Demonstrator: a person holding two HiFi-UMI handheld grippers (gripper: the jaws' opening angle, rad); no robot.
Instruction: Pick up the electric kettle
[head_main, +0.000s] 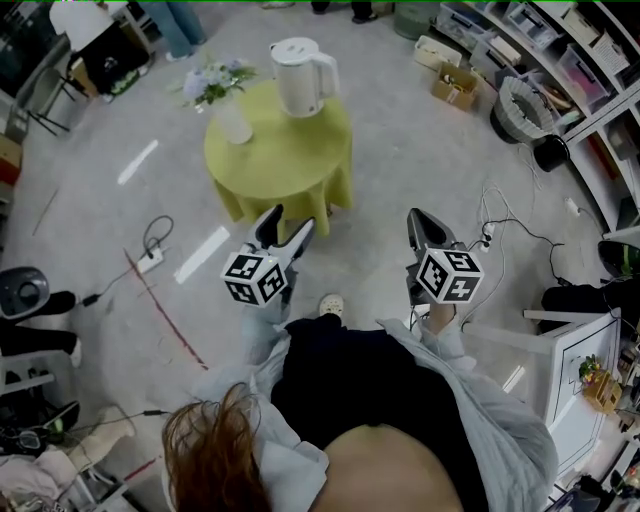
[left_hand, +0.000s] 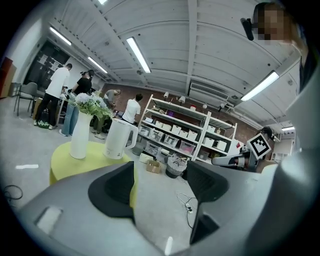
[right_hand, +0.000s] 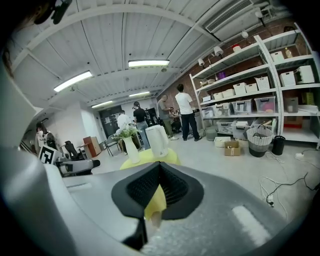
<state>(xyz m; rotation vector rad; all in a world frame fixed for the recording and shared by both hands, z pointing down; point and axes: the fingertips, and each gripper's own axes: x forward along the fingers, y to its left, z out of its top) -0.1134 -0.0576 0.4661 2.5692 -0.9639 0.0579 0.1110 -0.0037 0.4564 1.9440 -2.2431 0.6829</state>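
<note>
Electric kettle (head_main: 300, 76) upright on yellow table (head_main: 290, 160), well apart from both grippers; approach step. Left gripper (head_main: 288, 226) wide, empty; right gripper (head_main: 425, 226) closed on nothing. Next: move in, line open jaws on handle (head_main: 328, 75).

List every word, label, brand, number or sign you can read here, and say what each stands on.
No text can be read in any view.
The cubes on the left claw and right claw: square black-and-white marker patterns, no letters.
On the electric kettle: no legible print.
On the shelf bins: labels, if any, too small to read.
</note>
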